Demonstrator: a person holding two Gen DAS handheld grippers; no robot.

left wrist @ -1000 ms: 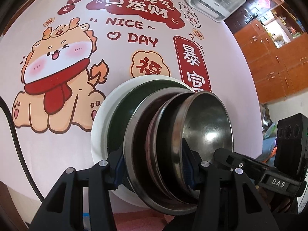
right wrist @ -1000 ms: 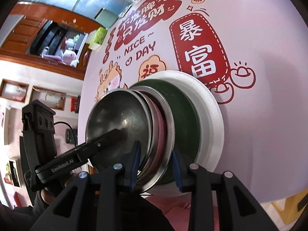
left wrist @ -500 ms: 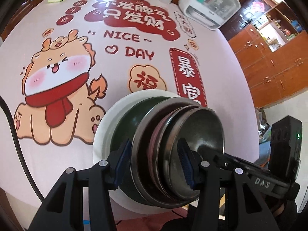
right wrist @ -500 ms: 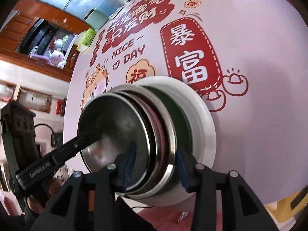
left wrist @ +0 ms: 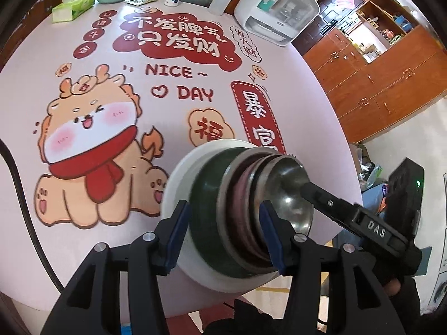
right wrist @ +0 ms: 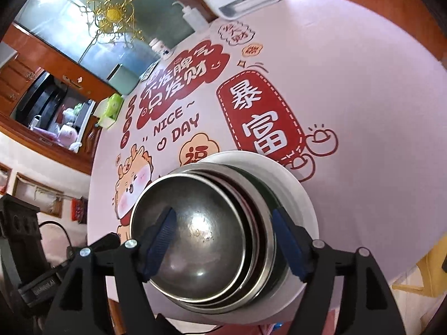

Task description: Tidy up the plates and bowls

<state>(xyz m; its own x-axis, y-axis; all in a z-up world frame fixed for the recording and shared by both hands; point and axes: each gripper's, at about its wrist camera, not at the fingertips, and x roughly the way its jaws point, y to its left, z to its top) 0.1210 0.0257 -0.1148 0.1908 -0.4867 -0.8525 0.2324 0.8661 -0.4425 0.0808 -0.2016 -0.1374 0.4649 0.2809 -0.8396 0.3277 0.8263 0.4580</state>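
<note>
Stacked bowls (right wrist: 206,240) between the right claw (right wrist: 223,245) pads, unpinched

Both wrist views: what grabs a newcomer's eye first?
The nested stack: steel bowls in a dark green bowl on a white plate, at the table's near edge. Next, the pink tablecloth with its cartoon dragon and red lettering, left of the stack in the left wrist view. The left hand-held gripper straddles the stack; the right hand-held gripper, jaws just opening, spans the bowls.
</note>
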